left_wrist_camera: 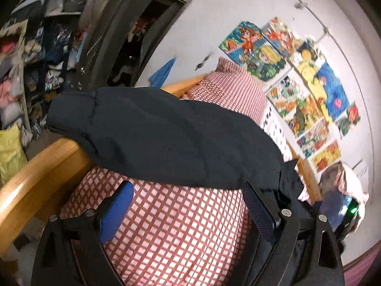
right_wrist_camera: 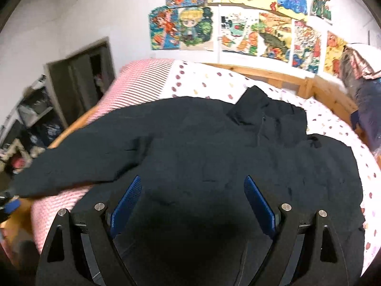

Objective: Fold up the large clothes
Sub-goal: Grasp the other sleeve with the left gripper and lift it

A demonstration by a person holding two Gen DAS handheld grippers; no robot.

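- You are at the start of a fold, as I judge it: the large dark navy padded jacket [right_wrist_camera: 214, 157] lies spread flat on the bed, collar toward the wall of coloured drawings [right_wrist_camera: 250, 23], and no part of it is turned over yet.
- Its one long sleeve [left_wrist_camera: 147, 133] reaches out across the red-and-white checked bedcover [left_wrist_camera: 181, 226], the cuff hanging over the curved wooden bed rail [left_wrist_camera: 35, 174].
- The body of the jacket rests partly on the checked cover and partly on the white spotted sheet [right_wrist_camera: 214, 81] nearer the wall.
- Your left gripper [left_wrist_camera: 188, 212] has its jaws spread wide and holds nothing — only checked cloth shows between its blue pads [left_wrist_camera: 116, 212]. The sleeve's near edge lies just beyond the fingertips; whether the right-hand pad brushes the jacket's edge, I cannot tell.
- Your right gripper [right_wrist_camera: 193, 207] hangs over the jacket's lower body, jaws likewise wide, pads apart from each other with dark fabric below them — no pinch on it that I can see.
- The next move, I reckon, calls for taking the sleeve near its cuff and bringing it in across the chest; catch the padded cloth cleanly, as thick fabric may slip from a shallow bite.
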